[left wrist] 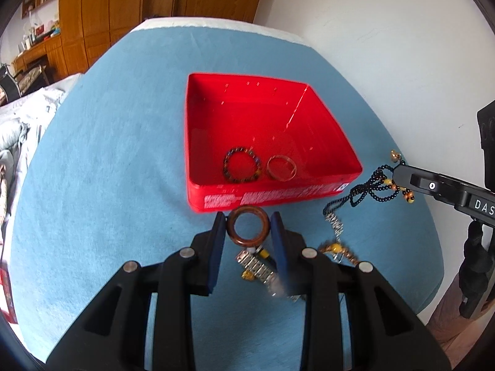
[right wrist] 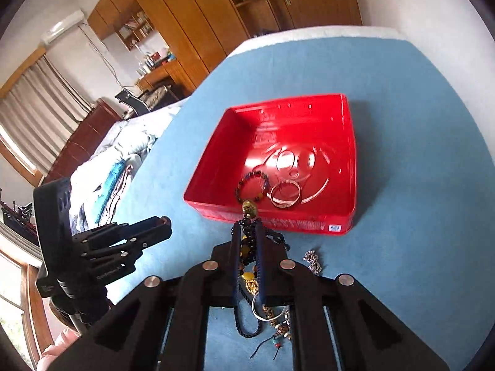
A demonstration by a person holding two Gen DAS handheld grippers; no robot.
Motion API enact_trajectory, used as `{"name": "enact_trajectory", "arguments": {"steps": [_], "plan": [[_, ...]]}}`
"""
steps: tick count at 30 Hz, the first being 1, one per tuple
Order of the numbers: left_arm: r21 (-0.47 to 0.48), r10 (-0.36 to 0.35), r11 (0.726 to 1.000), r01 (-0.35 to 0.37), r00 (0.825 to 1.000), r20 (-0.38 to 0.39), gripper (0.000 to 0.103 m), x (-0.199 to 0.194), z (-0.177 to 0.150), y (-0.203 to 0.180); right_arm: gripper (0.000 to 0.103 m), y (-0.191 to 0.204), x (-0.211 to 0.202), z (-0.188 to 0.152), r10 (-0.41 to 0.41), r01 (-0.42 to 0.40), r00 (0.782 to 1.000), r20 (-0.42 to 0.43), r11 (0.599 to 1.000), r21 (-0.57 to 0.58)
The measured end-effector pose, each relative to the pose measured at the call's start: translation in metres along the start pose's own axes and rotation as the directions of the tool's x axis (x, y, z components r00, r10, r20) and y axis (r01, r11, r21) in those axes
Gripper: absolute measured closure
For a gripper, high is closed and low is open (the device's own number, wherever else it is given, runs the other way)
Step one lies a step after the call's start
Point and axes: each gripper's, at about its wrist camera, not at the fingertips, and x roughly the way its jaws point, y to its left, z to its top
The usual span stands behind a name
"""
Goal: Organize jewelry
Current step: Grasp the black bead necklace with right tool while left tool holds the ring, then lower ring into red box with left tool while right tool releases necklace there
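Note:
A red box (left wrist: 272, 199) (right wrist: 309, 224) sits on the blue cloth. Inside lie a dark bead bracelet (left wrist: 242, 168) (right wrist: 252, 185) and a thin gold bangle (left wrist: 281, 167) (right wrist: 286, 194). My left gripper (left wrist: 248, 227) holds a brown wooden ring (left wrist: 247, 227) between its fingers, just before the box's near wall. My right gripper (right wrist: 247, 235) is shut on a black bead necklace (right wrist: 247, 247) with a gold charm (right wrist: 249, 207) at the box's near rim; it also shows in the left wrist view (left wrist: 371, 185). More jewelry (left wrist: 256, 266) lies under the left gripper.
A loose pile of chains and beads (right wrist: 278, 318) lies on the cloth (left wrist: 108, 170) behind the right gripper. A white wall (left wrist: 386, 31) stands to the right. A bed with laundry (right wrist: 123, 154) and wooden cabinets (right wrist: 201, 15) are to the left and beyond.

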Motion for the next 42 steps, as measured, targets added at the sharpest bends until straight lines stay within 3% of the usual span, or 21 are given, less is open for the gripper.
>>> {"name": "enact_trajectory", "arguments": {"steps": [14,23,33,41,42], "plan": [[0.034,0.000,0.999,-0.001,0.999,0.046,0.075,-0.004,0.036,-0.026,0.094,0.004,-0.021,0.030,-0.017,0.018,0.997,0.071,1.000,-0.009],[0.023,0.026,0.999,-0.027,0.999,0.026,0.075,0.029,0.078,-0.031,0.094,-0.002,0.001,0.061,-0.034,0.033,0.995,0.095,0.999,0.008],[-0.005,0.050,0.999,-0.050,0.992,-0.115,0.075,0.117,0.101,-0.017,0.094,-0.037,0.086,0.078,-0.085,0.087,0.996,-0.042,0.994,0.069],[-0.011,0.062,0.998,-0.065,0.986,-0.153,0.074,0.147,0.105,-0.015,0.094,-0.061,0.126,0.082,-0.114,0.123,0.989,-0.098,0.988,0.096],[-0.013,0.061,0.998,-0.064,0.985,-0.160,0.073,0.149,0.105,-0.014,0.090,-0.062,0.129,0.082,-0.117,0.127,0.988,-0.104,0.988,0.093]]}}
